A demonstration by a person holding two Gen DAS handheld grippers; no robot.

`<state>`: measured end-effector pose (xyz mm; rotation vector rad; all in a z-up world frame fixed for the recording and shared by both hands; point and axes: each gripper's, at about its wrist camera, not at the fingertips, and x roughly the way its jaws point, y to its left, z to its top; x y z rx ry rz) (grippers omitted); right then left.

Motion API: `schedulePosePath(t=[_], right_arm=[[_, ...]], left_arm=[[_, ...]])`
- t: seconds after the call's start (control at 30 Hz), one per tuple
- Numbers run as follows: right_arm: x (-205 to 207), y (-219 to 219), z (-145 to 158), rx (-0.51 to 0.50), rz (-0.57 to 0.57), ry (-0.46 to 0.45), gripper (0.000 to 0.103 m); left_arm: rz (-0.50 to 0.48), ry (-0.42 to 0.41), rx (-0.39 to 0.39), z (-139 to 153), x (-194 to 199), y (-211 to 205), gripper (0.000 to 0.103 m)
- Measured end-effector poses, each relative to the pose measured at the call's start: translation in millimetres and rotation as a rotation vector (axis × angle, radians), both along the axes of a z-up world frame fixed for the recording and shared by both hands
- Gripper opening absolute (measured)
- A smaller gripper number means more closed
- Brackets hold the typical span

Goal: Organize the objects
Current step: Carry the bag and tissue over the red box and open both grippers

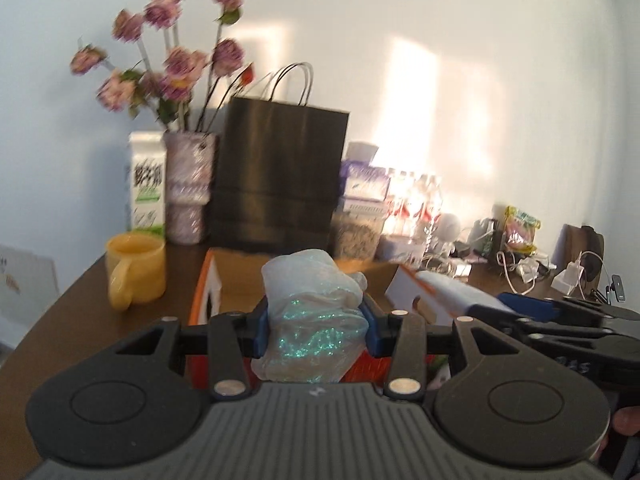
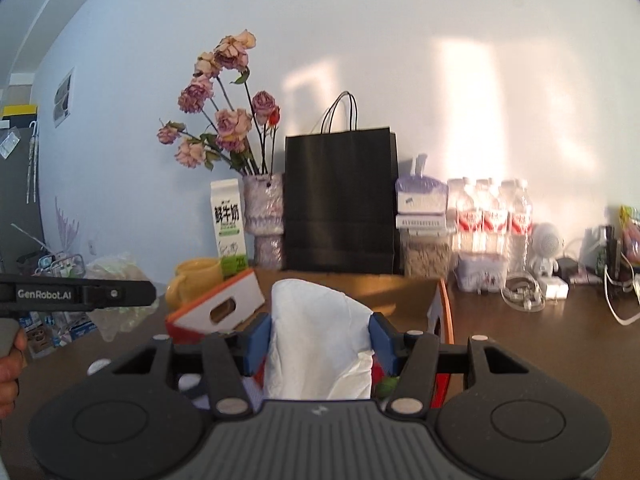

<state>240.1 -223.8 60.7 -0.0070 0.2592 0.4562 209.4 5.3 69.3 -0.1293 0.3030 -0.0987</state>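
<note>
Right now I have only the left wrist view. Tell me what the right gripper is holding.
Observer: The right gripper is shut on a white crumpled bag, above the open cardboard box.
Operator: Give me what lies left of the yellow mug.
Observer: Left of the yellow mug, a clear crumpled plastic bag sits at the table's edge.
Operator: Say what stands behind the tangled cables on the right.
Observer: A small white robot-shaped figure, beside the water bottles.

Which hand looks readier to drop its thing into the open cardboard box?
Probably left. The left gripper holds a glittery bag over the cardboard box; the right gripper's white bag seems lower at the front.
</note>
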Motion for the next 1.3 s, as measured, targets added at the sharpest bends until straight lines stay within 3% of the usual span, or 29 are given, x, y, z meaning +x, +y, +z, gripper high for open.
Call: schedulePosePath(t=[0.3,0.6,0.97,1.0,1.03,1.07,1.13,1.17,1.3], right_arm=[[66,35,10,-0.013,-0.023,-0.011,0.053],[127,49,-17,-0.013,-0.079,0.088,0.053],[140,49,-38,-0.048,-0.106,0.166,0.053],[140,49,-39,-0.050,-0.109,0.167,0.053],[140,49,-39,-0.052,-0.113,0.168,0.056],[140,49,-40,-0.055,-0.117,0.171,0.060],[142,49,-42,-0.066,-0.132,0.182,0.094],[142,50,-43,-0.074,-0.138,0.187,0.099],[140,50,-42,-0.069,-0.137,0.184,0.103]], left_arm=[[0.010,-0.017,-0.006,8,61,-8,0.044],[0.038,0.071,-0.009,-25,131,0,0.043],[0.054,0.141,-0.011,-43,146,5,0.045],[0.053,0.141,-0.010,-43,146,4,0.046],[0.055,0.143,-0.007,-43,146,4,0.056],[0.058,0.145,-0.001,-43,146,3,0.075],[0.083,0.133,0.022,-43,146,0,0.103],[0.104,0.117,0.039,-42,144,-2,0.103],[0.112,0.121,0.037,-40,144,-1,0.103]])
